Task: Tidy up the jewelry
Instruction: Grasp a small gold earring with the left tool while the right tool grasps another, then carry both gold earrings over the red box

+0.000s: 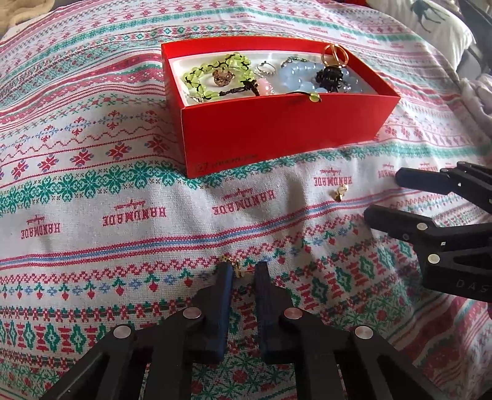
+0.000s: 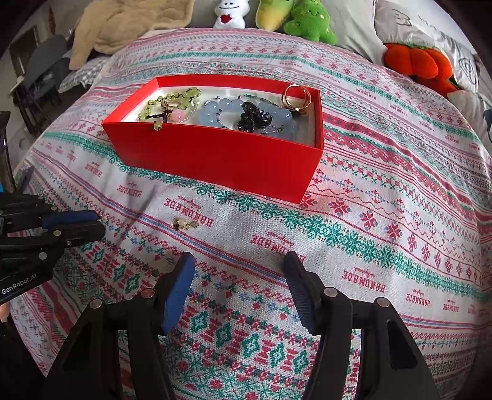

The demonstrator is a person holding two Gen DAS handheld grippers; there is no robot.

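Left wrist view: a woven tablecloth [image 1: 123, 197] with red and green cross-stitch bands and "HANDMADE" lettering covers the surface. A glossy red cardboard box [image 1: 276, 135] sits on it, white inside, holding a lime-green bead bracelet [image 1: 212, 74], a pale blue bead bracelet [image 1: 295, 77] and gold rings [image 1: 336, 54]. The left gripper [image 1: 243, 270] is pinched narrow on a small gold earring [image 1: 238, 267] lying on the cloth. Another gold earring [image 1: 339, 193] lies near the right gripper's tips.

Right wrist view: the right gripper [image 2: 240, 270] hangs wide, nothing between its ribbed blue pads [image 2: 176, 295]. That loose earring sits just ahead on the cloth. Plush toys [image 2: 307, 21] and a fuzzy beige blanket [image 2: 129, 24] line the far edge.
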